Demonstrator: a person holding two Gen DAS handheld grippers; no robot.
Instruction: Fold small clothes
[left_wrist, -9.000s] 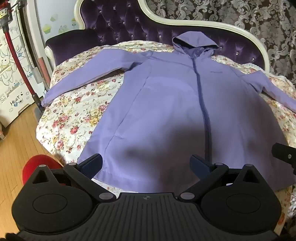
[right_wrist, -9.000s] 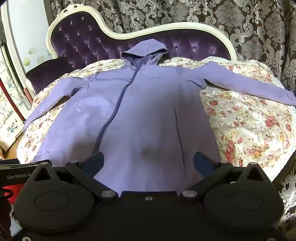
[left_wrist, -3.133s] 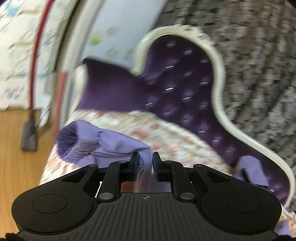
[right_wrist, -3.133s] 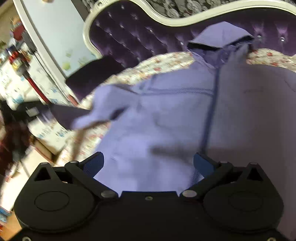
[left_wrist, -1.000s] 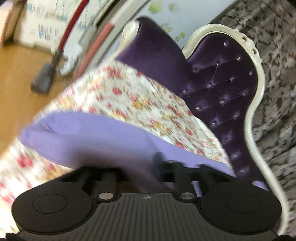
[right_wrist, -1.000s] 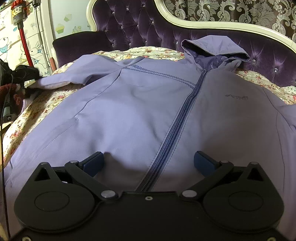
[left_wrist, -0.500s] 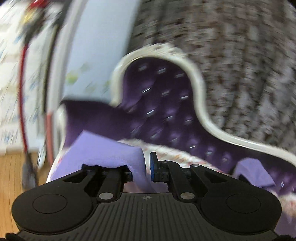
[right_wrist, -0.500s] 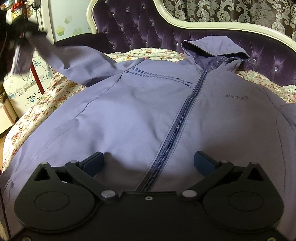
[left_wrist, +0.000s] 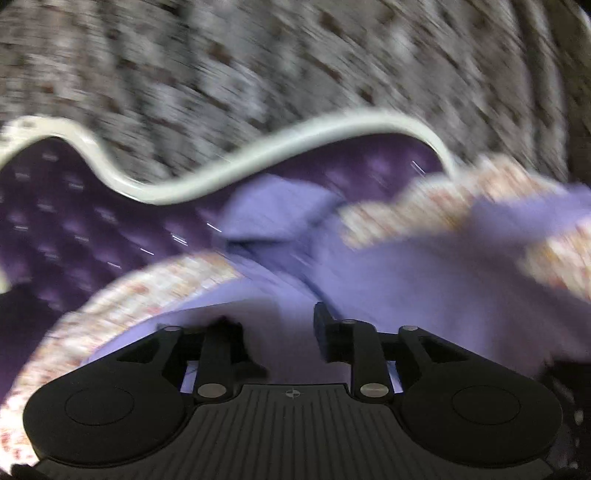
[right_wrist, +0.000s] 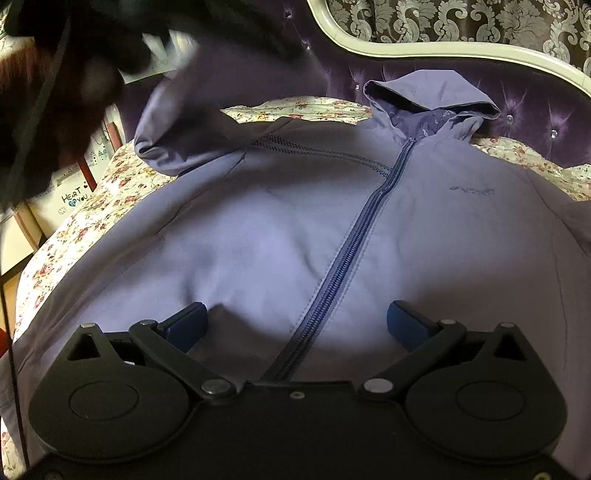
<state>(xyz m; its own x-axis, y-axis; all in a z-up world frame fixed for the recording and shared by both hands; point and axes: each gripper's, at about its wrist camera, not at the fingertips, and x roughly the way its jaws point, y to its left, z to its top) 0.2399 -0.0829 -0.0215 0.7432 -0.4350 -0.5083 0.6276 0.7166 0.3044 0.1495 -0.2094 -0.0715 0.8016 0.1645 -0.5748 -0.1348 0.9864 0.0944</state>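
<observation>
One lilac hooded jacket (right_wrist: 258, 240) lies zipped on the bed (right_wrist: 92, 206), left sleeve (right_wrist: 192, 122) lifted. Left tongs (left_wrist: 279, 332) just opening around cloth; right tongs (right_wrist: 295, 325) wide open.

Left-wrist view motion-blurred; jacket (right_wrist: 258, 240) hem hidden behind right gripper (right_wrist: 295, 325).

Bed (right_wrist: 122, 184) with floral cover, purple tufted headboard (right_wrist: 524, 99) along frame top. Lilac hooded jacket (right_wrist: 258, 243) lies spread, front up, across frame centre.
</observation>
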